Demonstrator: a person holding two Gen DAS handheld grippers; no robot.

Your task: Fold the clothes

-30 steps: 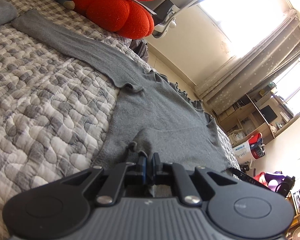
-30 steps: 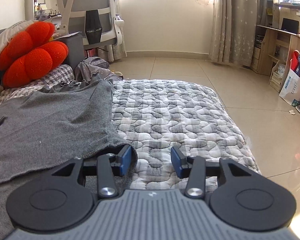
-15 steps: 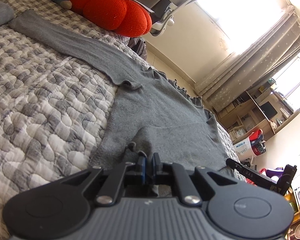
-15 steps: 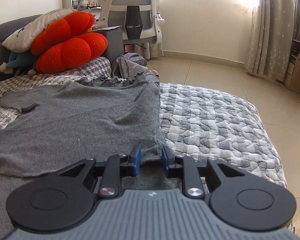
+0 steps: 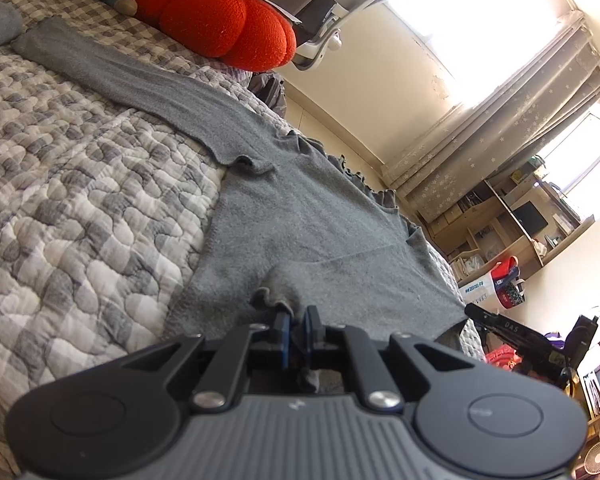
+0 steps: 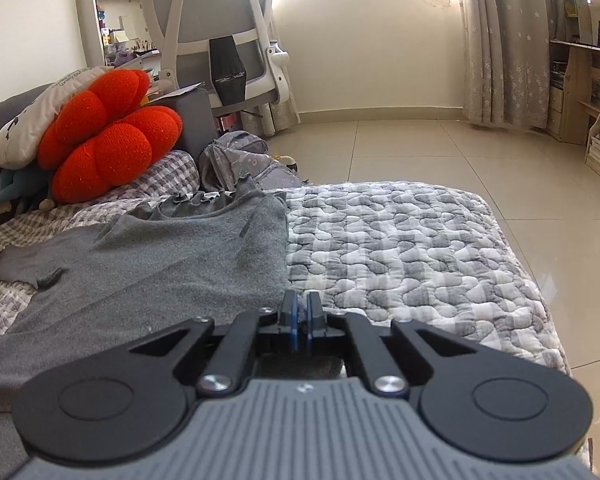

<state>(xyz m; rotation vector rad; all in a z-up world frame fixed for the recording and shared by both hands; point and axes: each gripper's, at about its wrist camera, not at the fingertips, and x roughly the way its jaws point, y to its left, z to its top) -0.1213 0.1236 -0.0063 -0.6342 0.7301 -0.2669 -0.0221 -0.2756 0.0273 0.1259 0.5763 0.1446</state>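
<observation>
Grey sweater (image 5: 316,220) lies flat on the quilted bed (image 5: 80,208). Left gripper (image 5: 295,326) and right gripper (image 6: 300,312) both have jaws clamped on its hem; thin pinches, so uneven lifting might slip it free

You can see one grey top (image 5: 300,216) on one quilt (image 5: 80,200). There is one red cushion (image 6: 112,144), one white pillow (image 6: 32,116), one chair (image 6: 220,40) and two grippers, left (image 5: 296,322) and right (image 6: 300,304).
</observation>
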